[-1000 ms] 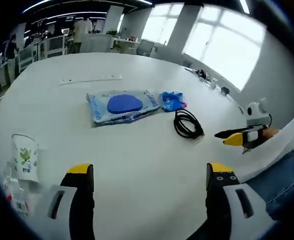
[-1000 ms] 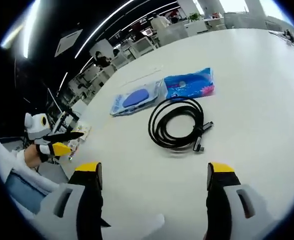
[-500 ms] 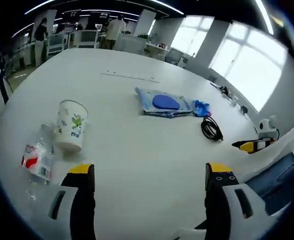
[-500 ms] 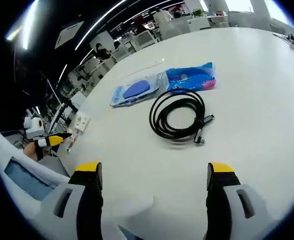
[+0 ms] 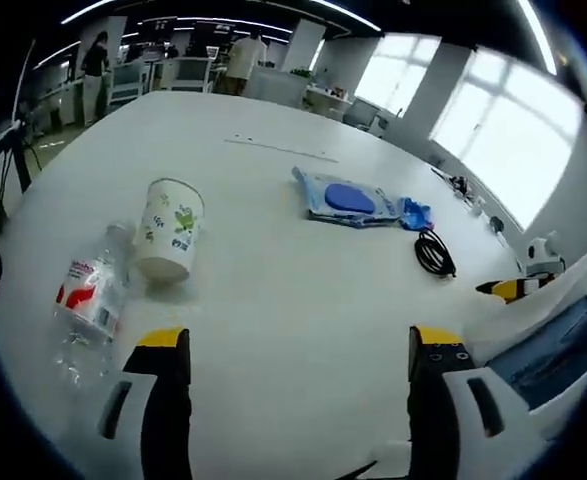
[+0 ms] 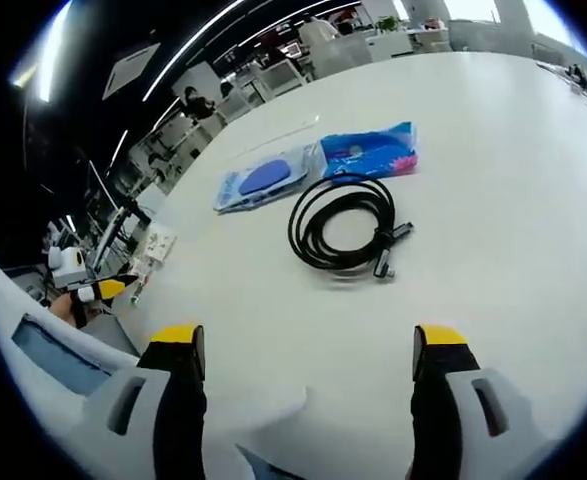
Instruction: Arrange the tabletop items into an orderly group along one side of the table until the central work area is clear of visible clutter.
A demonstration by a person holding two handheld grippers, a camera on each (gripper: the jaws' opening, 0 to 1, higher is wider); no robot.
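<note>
White round tabletop, five loose items. Clear plastic water bottle with red label: lying on its side near the left claw; judged light, smooth and apt to roll; best taken across the body at the label. White paper cup with green print: tipped over, just beside the bottle's cap end; judged very light and crushable; take gently across the wall near the rim. Flat clear pouch with blue oval insert: lying flat further across; judged soft and thin, hard to lift off the surface; take at an edge. Small blue printed packet: touching or just beside the pouch; judged soft and light; pinch at the crinkled end. Coiled black cable with plug ends: lying loose ahead of the right claw; judged limp and likely to uncoil; take across the bundled strands beside the plugs. Both claws: jaws spread apart, holding nothing, hovering above bare surface. Nothing yet grouped along a side.
</note>
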